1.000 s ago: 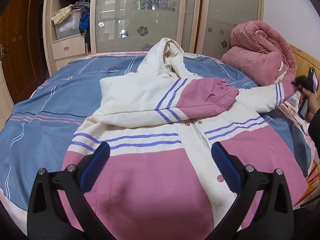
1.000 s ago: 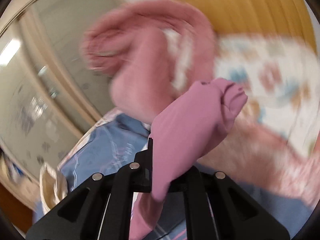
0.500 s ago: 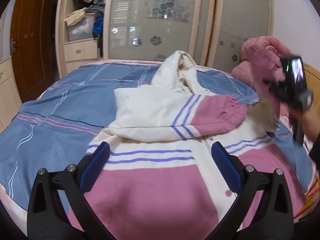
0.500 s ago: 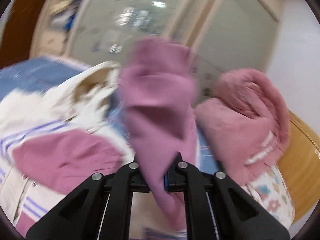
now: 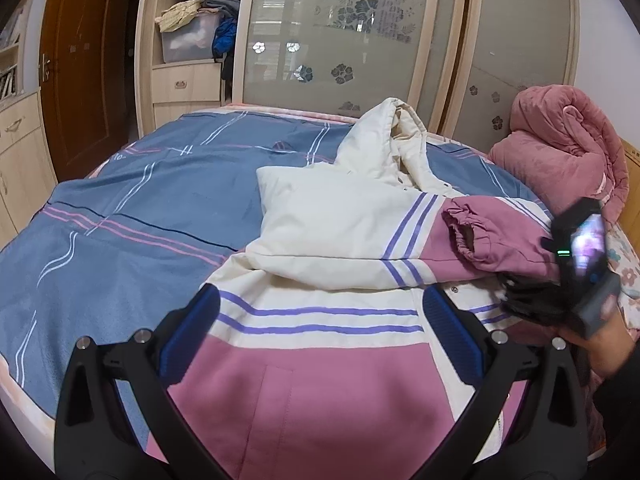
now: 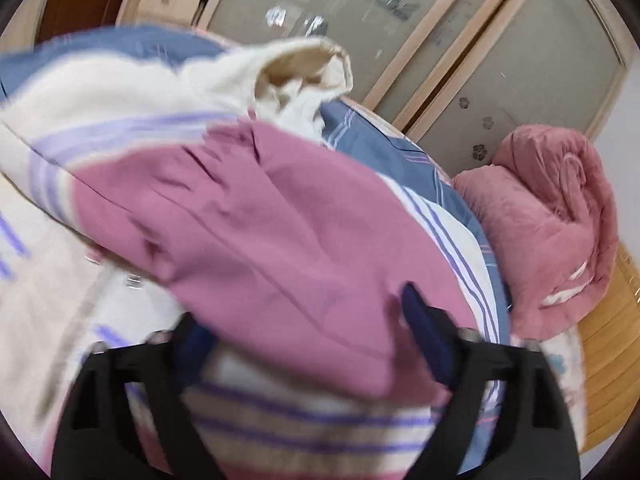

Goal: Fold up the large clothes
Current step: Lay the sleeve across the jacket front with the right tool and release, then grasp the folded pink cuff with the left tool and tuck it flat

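Note:
A large pink and cream hooded jacket with purple stripes lies front up on the bed. Its cream hood points toward the wardrobe. Both sleeves lie folded across the chest, pink cuffs overlapping near the middle right. My left gripper is open and empty, hovering above the jacket's lower front. My right gripper is open, its blue pads on either side of the pink sleeve that lies on the jacket. It shows in the left wrist view at the right.
The bed has a blue striped cover. A rolled pink quilt sits at the head end by a wooden headboard. A wardrobe with frosted sliding doors and open shelves of clothes stands behind the bed.
My right gripper carried the pink sleeve from the bed's right side over onto the chest and opened, letting it go. My left gripper stayed open over the hem, the view drifting slightly.

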Tool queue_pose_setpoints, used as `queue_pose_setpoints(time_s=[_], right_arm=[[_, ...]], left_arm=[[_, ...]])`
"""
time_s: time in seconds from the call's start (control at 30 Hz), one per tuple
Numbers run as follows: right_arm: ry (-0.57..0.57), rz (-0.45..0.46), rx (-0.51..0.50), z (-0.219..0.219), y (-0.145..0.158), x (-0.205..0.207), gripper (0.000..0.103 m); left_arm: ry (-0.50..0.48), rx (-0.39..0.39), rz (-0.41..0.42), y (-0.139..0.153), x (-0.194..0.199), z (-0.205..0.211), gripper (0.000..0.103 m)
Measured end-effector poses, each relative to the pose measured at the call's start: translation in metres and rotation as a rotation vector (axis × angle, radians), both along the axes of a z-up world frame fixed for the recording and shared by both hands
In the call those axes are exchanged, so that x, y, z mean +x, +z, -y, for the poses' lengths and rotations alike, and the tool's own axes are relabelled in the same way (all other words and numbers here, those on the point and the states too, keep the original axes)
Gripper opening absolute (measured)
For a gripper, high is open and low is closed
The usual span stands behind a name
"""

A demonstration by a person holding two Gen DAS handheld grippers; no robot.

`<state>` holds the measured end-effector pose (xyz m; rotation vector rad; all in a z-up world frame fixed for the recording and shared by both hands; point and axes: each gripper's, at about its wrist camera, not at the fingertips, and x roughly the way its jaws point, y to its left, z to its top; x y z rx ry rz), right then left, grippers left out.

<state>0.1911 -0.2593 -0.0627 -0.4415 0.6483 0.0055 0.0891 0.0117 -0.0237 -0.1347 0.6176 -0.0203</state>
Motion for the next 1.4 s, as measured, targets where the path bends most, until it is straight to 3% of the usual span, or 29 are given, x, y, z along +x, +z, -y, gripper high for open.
queue_pose_setpoints(time_s=[0.13, 0.23, 0.4, 0.5, 0.57, 0.77, 0.9, 1.03, 1.17, 1.23, 1.4], right_arm=[[-0.092, 0.088, 0.276, 0.022, 0.032, -0.055, 0.1], [-0.202, 0.141, 0.369, 0.034, 0.043, -0.1, 0.101], [-0.212, 0.204, 0.395, 0.018, 0.036, -0.154, 0.101], [-0.201, 0.2, 0.312, 0.003, 0.034, -0.164, 0.101], [-0.176, 0.217, 0.333, 0.006, 0.04, -0.166, 0.101], [-0.227, 0.249, 0.448, 0.044, 0.055, -0.175, 0.101], [-0.218, 0.256, 0.495, 0.056, 0.061, -0.182, 0.101], [-0.214, 0.264, 0.504, 0.064, 0.063, -0.187, 0.101], [-0.218, 0.266, 0.53, 0.072, 0.065, -0.19, 0.101], [-0.216, 0.266, 0.536, 0.074, 0.065, -0.19, 0.101], [-0.211, 0.263, 0.538, 0.076, 0.064, -0.189, 0.101]], left_arm=[[-0.032, -0.075, -0.001, -0.001, -0.002, -0.001, 0.101], [-0.084, -0.125, 0.004, 0.0, -0.005, 0.004, 0.101], [-0.152, -0.051, -0.002, -0.005, -0.009, 0.026, 0.101], [-0.209, -0.061, -0.01, -0.008, -0.013, 0.038, 0.101], [-0.256, -0.113, -0.023, -0.01, -0.014, 0.04, 0.101], [-0.388, -0.47, -0.161, -0.024, 0.015, 0.033, 0.101], [-0.467, -0.567, -0.217, -0.02, 0.041, 0.05, 0.101], [-0.486, -0.702, -0.346, -0.034, 0.092, 0.079, 0.101], [-0.42, -0.652, -0.38, -0.054, 0.131, 0.105, 0.095], [-0.412, -0.655, -0.385, -0.061, 0.149, 0.112, 0.079], [-0.382, -0.736, -0.434, -0.08, 0.179, 0.12, 0.078]])
